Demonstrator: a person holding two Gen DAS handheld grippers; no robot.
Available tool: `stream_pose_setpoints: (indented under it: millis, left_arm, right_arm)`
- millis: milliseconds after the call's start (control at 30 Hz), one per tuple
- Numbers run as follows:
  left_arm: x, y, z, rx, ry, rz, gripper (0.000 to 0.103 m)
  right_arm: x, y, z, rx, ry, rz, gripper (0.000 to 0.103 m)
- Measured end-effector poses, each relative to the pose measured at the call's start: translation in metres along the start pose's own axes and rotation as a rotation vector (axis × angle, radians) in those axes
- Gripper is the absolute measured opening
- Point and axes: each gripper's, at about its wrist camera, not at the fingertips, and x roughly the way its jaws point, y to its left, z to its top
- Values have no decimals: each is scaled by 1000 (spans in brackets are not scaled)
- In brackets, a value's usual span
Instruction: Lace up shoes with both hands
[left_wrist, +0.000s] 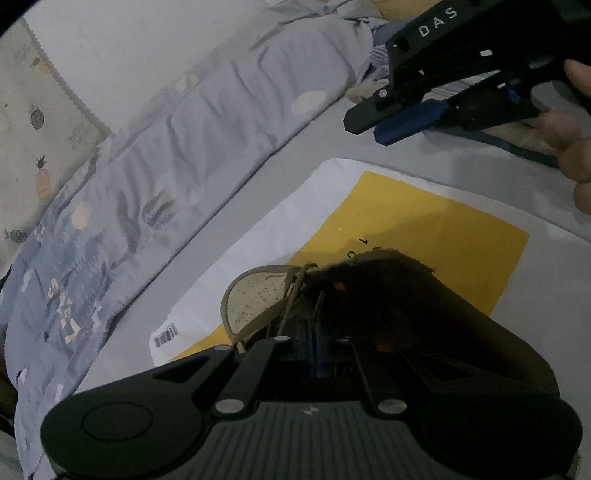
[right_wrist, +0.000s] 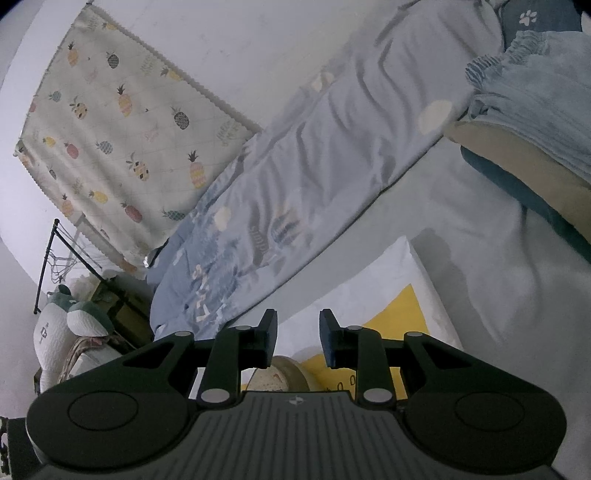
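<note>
On a bed (left_wrist: 424, 155) spread with grey sheeting, a tan shoe (left_wrist: 255, 295) rests on a yellow-and-white mailer (left_wrist: 424, 229), its perforated toe pointing away from the left wrist camera. The left gripper (left_wrist: 314, 350) is pressed low over the shoe's lacing, its jaws drawn fully together; a tan lace (left_wrist: 295, 291) runs up from the shoe toward them, though the dark tongue and shadow hide whether the lace is actually pinched. Above and beyond the shoe, the right gripper (left_wrist: 373, 129) hangs in the air, held by the person's hand (left_wrist: 569, 147), jaws a little apart with nothing between them; in its own view the blue pads (right_wrist: 267, 332) frame only the mailer, with the shoe's toe (right_wrist: 280, 373) just below. A rumpled blue duvet (right_wrist: 295, 177) lies along the far side of the shoe.

Judged from here, the step is to draw a lace through an eyelet. Done well, the left gripper would keep steady tension close to the shoe while the right comes down beside it, takes the free end near its tip, and pulls along the eyelet's line, so the shoe does not slide across the slick mailer.
</note>
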Motion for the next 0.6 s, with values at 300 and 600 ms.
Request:
stream_pose_setpoints:
  millis: [300, 600]
  left_arm:
    - [6, -1, 3, -23, -7, -7, 2]
    - [8, 0, 3, -53, -21, -10, 2]
  right_arm:
    - [1, 0, 2, 3, 5, 3, 26]
    - [2, -1, 1, 3, 10, 6, 26]
